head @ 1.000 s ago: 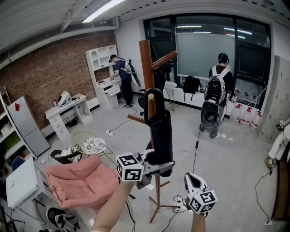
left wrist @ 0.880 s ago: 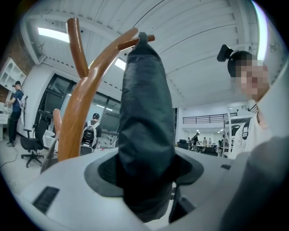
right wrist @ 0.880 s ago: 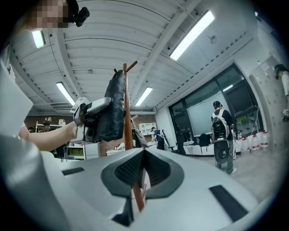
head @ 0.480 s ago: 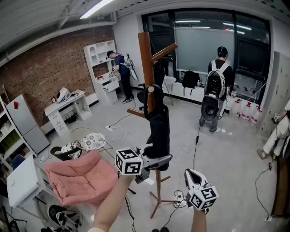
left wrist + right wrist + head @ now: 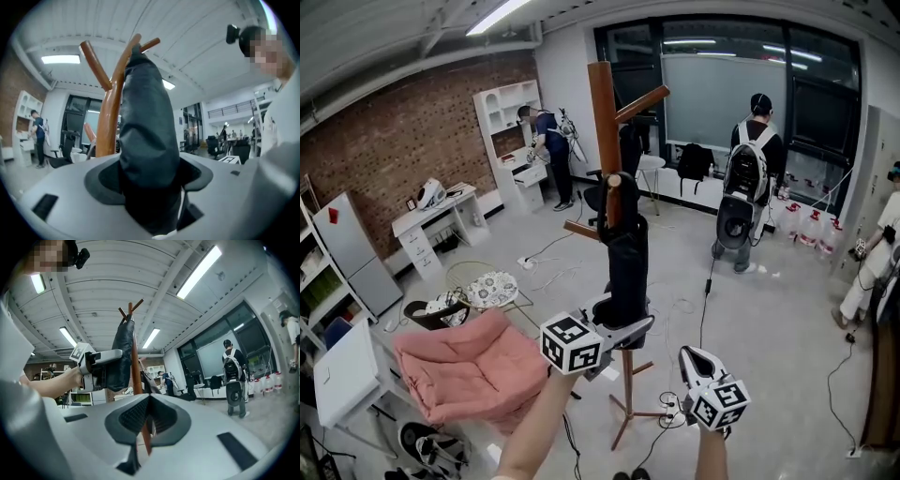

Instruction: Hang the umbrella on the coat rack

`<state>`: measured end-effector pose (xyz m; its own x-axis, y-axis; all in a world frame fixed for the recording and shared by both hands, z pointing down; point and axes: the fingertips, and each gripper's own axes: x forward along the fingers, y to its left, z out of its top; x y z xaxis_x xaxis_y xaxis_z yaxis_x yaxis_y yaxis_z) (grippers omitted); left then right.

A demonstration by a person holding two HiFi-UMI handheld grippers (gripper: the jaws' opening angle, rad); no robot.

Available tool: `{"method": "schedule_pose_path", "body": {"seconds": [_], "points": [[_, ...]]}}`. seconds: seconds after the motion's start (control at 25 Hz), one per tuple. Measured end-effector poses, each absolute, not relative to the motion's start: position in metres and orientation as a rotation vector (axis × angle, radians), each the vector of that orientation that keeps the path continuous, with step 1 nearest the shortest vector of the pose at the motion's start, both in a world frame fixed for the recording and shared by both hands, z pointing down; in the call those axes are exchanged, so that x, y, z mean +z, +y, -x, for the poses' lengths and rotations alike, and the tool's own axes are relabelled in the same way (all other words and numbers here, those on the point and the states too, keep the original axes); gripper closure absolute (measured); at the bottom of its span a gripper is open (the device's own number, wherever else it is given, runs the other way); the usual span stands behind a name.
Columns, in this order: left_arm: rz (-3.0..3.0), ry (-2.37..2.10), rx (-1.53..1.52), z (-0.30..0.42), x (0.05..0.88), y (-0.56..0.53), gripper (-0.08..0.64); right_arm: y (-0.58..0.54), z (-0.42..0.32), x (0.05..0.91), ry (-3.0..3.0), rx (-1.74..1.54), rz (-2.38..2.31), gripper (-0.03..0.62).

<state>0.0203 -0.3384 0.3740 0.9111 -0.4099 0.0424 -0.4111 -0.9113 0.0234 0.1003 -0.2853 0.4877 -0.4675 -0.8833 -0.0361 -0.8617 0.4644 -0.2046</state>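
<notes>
The wooden coat rack [image 5: 602, 112] stands mid-room. A black folded umbrella [image 5: 628, 262] hangs from one of its pegs, straight down along the pole. My left gripper [image 5: 628, 328] is level at the umbrella's lower end. Its jaws have just been opening, and the umbrella [image 5: 147, 131] still sits between them, filling most of the gap. The rack's pole [image 5: 110, 122] rises just behind it. My right gripper [image 5: 698, 361] hangs lower right of the rack, shut and empty. The right gripper view shows the umbrella [image 5: 123, 357], the rack [image 5: 135, 357] and the left gripper [image 5: 108, 365] from the side.
A pink cushion [image 5: 469, 370] lies on the floor left of the rack's base. Cables and a power strip [image 5: 670, 412] trail beside the rack's feet. People stand at the back shelves [image 5: 548, 150], by the window [image 5: 750, 187] and at the right edge [image 5: 883, 244].
The left gripper has shifted slightly at the umbrella's lower end, and the umbrella stays on its peg. The right gripper has kept still. A person has walked in at the right edge.
</notes>
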Motion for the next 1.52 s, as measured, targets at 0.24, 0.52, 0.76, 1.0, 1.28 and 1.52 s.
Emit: {"method": "schedule_pose_path", "body": {"seconds": [0.24, 0.52, 0.76, 1.0, 1.28, 1.52], "points": [[-3.112, -0.977, 0.294, -0.012, 0.379, -0.346, 0.213, -0.284, -0.099, 0.506, 2.590, -0.332, 1.498, 0.591], [-3.138, -1.105, 0.410, -0.005, 0.377, -0.346, 0.192, -0.287, -0.091, 0.512, 2.615, -0.386, 1.443, 0.591], [-3.087, -1.138, 0.269, 0.001, 0.372, -0.337, 0.192, -0.288, -0.090, 0.516, 2.617, -0.402, 1.439, 0.589], [-3.094, -1.090, 0.223, 0.005, 0.369, -0.323, 0.192, -0.289, -0.080, 0.517, 2.629, -0.408, 1.423, 0.591], [-3.114, -1.190, 0.233, 0.015, 0.368, -0.311, 0.192, -0.291, -0.071, 0.512, 2.655, -0.395, 1.405, 0.591], [-3.075, -1.156, 0.145, 0.026, 0.375, -0.295, 0.192, -0.294, -0.063, 0.513, 2.656, -0.398, 1.394, 0.591]]}}
